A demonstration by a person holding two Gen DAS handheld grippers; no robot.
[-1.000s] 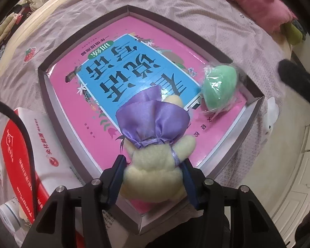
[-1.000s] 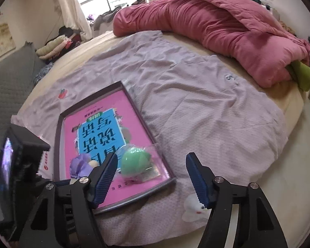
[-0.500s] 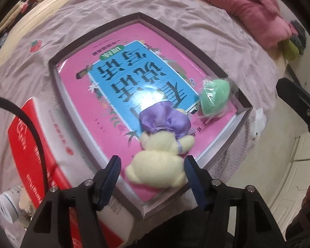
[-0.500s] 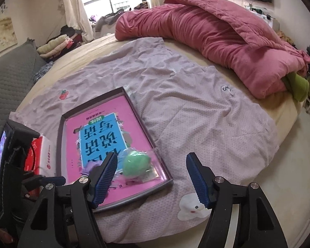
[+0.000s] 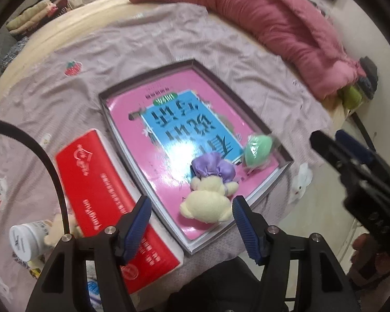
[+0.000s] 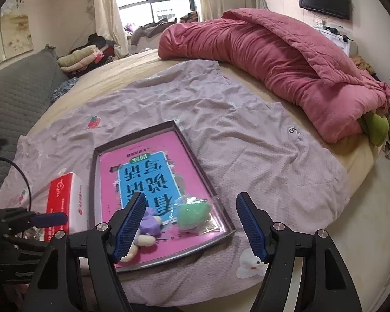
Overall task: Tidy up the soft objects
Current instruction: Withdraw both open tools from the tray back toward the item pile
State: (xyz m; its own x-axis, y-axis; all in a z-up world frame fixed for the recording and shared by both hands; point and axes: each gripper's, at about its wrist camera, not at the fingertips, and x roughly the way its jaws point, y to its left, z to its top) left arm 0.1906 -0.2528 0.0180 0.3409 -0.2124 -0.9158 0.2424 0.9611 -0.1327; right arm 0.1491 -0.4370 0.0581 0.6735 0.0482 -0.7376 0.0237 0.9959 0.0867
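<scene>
A cream plush toy in a purple dress (image 5: 210, 189) lies in the near corner of a shallow grey-rimmed tray (image 5: 285, 153) lined with a pink and blue book cover. It also shows in the right wrist view (image 6: 148, 230). A green soft ball in clear wrap (image 5: 257, 149) lies beside it in the tray, seen too in the right wrist view (image 6: 193, 214). My left gripper (image 5: 191, 223) is open and empty, just in front of and above the plush toy. My right gripper (image 6: 189, 228) is open and empty, above the tray's near edge.
A red and white box (image 5: 104, 189) lies left of the tray. A white bottle (image 5: 26, 239) and a small cream plush (image 5: 56, 231) lie at the near left. A pink quilt (image 6: 273, 62) is heaped at the back right. The bed edge (image 6: 364, 171) drops off to the right.
My left gripper opened and let go of the plush toy, which now lies in the tray. Both grippers drew back and up from the tray.
</scene>
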